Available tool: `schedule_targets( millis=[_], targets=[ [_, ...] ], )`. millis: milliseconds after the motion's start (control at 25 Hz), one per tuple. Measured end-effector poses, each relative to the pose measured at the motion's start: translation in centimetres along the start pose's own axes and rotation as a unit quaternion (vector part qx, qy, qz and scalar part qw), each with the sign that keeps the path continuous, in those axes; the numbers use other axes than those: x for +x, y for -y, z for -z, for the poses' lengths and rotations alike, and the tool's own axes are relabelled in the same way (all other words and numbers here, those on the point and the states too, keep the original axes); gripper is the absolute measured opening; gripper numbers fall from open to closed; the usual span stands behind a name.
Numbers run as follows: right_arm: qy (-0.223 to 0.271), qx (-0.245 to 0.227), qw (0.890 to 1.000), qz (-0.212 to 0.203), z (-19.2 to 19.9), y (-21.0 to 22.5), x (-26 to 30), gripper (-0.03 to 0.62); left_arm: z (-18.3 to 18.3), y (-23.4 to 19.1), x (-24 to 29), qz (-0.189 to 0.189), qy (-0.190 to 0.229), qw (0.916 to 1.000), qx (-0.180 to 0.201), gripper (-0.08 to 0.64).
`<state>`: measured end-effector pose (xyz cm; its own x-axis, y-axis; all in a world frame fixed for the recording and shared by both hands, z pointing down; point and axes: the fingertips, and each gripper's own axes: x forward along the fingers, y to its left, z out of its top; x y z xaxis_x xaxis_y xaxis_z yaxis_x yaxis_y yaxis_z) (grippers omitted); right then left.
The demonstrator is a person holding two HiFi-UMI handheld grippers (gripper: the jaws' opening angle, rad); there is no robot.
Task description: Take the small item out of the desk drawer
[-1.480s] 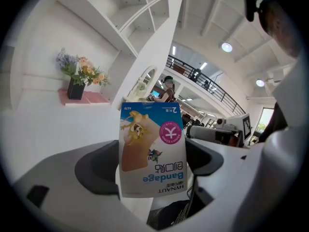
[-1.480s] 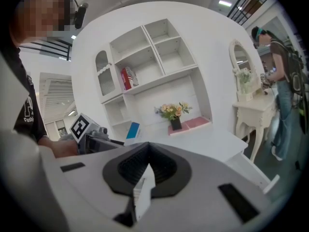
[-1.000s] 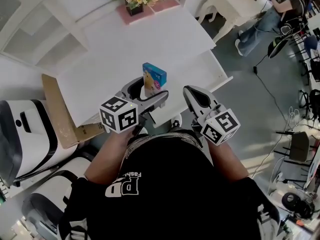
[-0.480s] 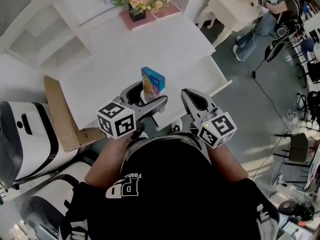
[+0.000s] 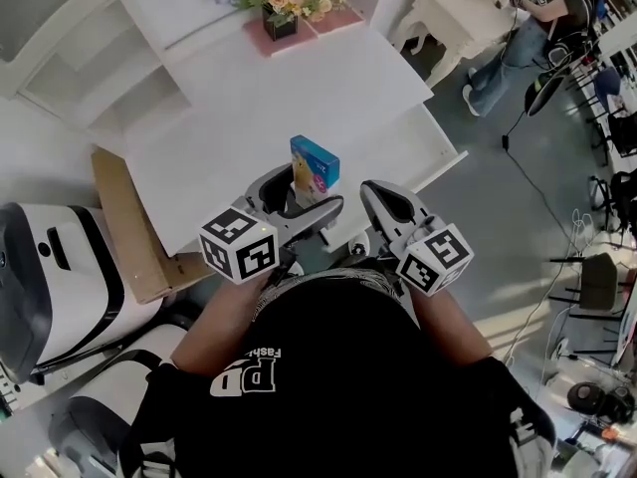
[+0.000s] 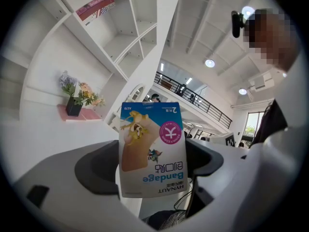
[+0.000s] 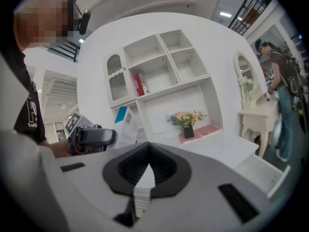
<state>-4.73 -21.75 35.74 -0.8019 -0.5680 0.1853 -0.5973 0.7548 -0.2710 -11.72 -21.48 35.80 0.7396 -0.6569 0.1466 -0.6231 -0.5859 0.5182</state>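
The left gripper (image 6: 153,179) is clamped on a bandage box (image 6: 152,149), its two jaws pressing the lower part of the box from either side. The box stands up out of the jaws, its cartoon print and the word "Bandage" upside down in the left gripper view. In the head view the box (image 5: 315,162) is held above the near edge of the white bench (image 5: 249,118), not touching it, with the left gripper (image 5: 299,199) below it. Just beside it to the right, the right gripper (image 5: 376,195) has its jaws together with nothing between them. The right gripper view shows the pads (image 7: 145,170) meeting, with the left gripper (image 7: 89,137) and the box (image 7: 126,124) off to the left.

The bench top is bare near the grippers. At its far end a pot of flowers (image 5: 287,1) sits on a pink mat (image 5: 314,26). On the bench's right side a drawer (image 5: 413,157) stands pulled out. A white shelf unit (image 7: 159,66) rises behind the bench, with a red book (image 7: 140,84) in one compartment.

A cardboard sheet (image 5: 121,225) leans at the bench's left edge, and a white and black machine (image 5: 50,267) stands beside it. Well apart, across the grey floor (image 5: 518,227), a person (image 5: 532,23) stands at a white dressing table (image 7: 251,115) with a mirror
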Motion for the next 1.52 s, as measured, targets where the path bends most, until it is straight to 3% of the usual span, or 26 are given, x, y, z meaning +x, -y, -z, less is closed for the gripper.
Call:
schedule_targets(
  millis=[360,760,1520],
  targets=[
    [0.0,0.003,1.0,0.023,1.8,-2.2,-1.4,0.008,1.3,-0.1,-3.1,-0.001,-0.013,0.9999,0.008,0.417],
    [0.009,-0.012,1.0,-0.004,0.8,-3.2,-3.8,0.008,1.8,2.7,-3.8,-0.023,0.011,0.9996,0.014,0.417],
    [0.005,0.023,1.0,-0.016,5.9,-3.0,-19.3,0.008,10.1,15.4,-1.2,-0.053,-0.003,0.9985,0.008,0.417]
  ],
)
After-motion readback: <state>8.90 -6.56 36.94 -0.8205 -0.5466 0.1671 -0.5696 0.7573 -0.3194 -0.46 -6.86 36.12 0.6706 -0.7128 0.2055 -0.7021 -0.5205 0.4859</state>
